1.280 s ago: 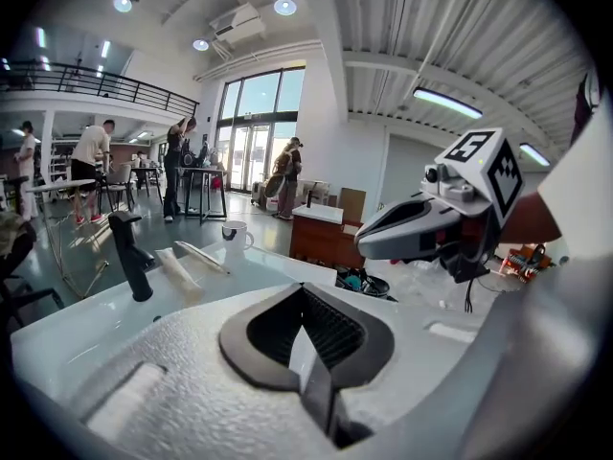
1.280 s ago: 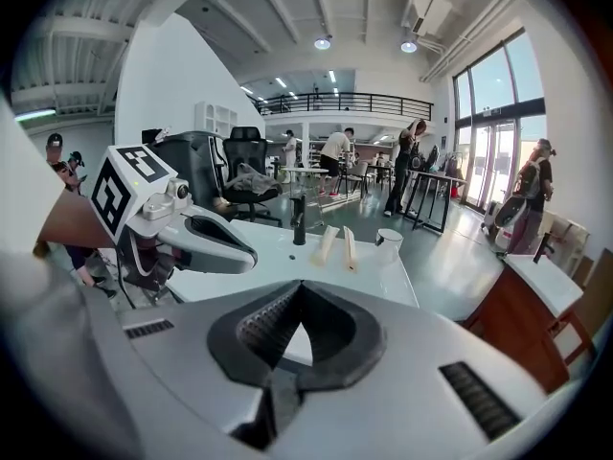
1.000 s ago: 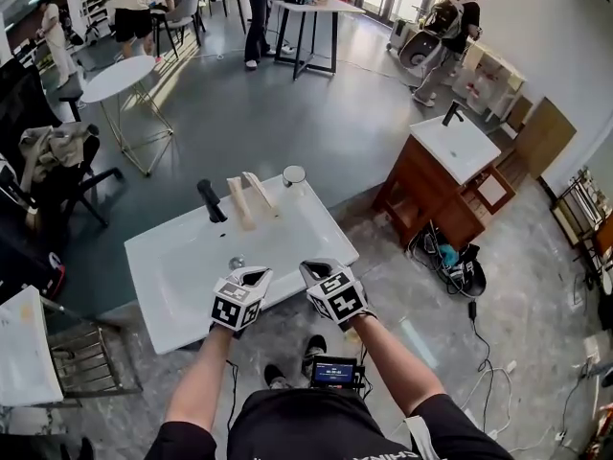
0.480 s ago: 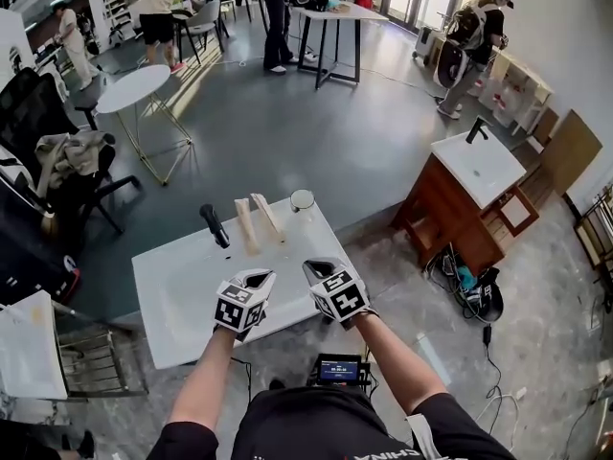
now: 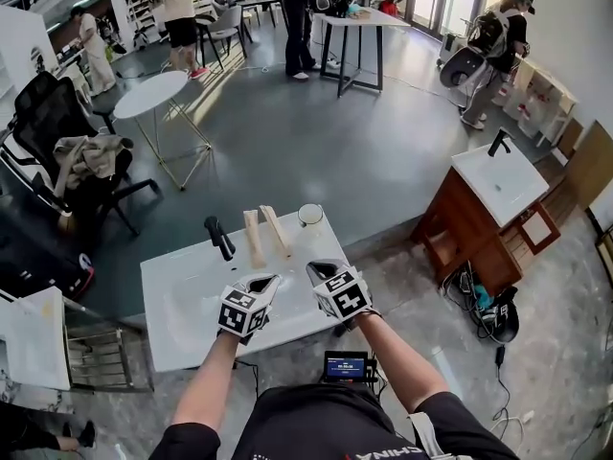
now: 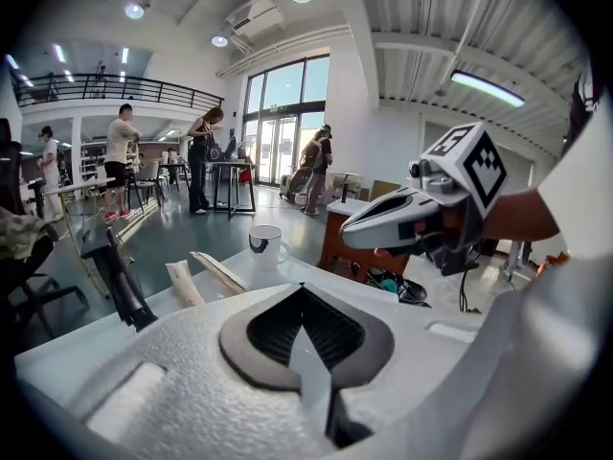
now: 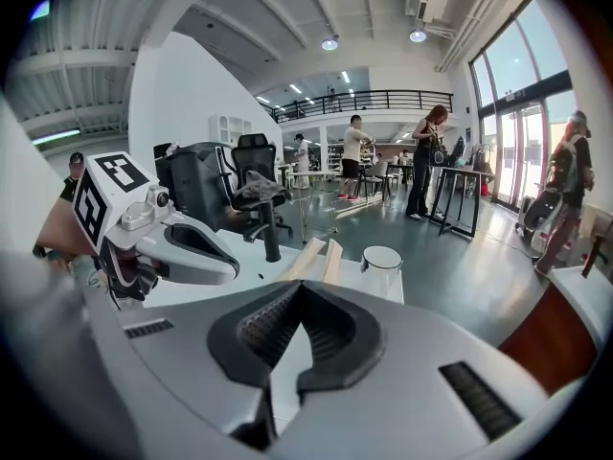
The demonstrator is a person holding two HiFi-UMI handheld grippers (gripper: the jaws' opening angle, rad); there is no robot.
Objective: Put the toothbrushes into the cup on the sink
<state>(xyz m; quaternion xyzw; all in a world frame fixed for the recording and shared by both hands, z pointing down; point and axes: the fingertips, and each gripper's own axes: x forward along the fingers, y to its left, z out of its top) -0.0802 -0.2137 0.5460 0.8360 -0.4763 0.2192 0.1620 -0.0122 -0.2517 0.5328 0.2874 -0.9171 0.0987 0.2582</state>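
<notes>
1. Both tools are hovering side by side over the near edge of the white counter (image 5: 182, 300). The left tool (image 5: 266, 282) and the right tool (image 5: 319, 269) are each showing jaws pressed together, with nothing between them.
2. The two toothbrushes (image 5: 252, 238), apparently in pale wrappers, are lying almost parallel at 12 o'clock from the tools, near the counter's far edge. The cup (image 5: 310, 215) is standing upright at 1 o'clock, just beside them.
3. Risks, as I am judging them:
   - Closed jaws reaching a wrapper could be shoving it off the far edge.
   - A slim, slick wrapper may be twisting in the grip.
   - A careless drop could be tipping the cup, which is sitting close to the corner.
4. The black faucet (image 5: 218, 237) is rising at 11 o'clock, just beside the toothbrushes, and is crowding the left tool's approach. A second vanity (image 5: 498, 185), an office chair (image 5: 67, 151) and people (image 5: 182, 8) are standing well apart — none is blocking the way.
</notes>
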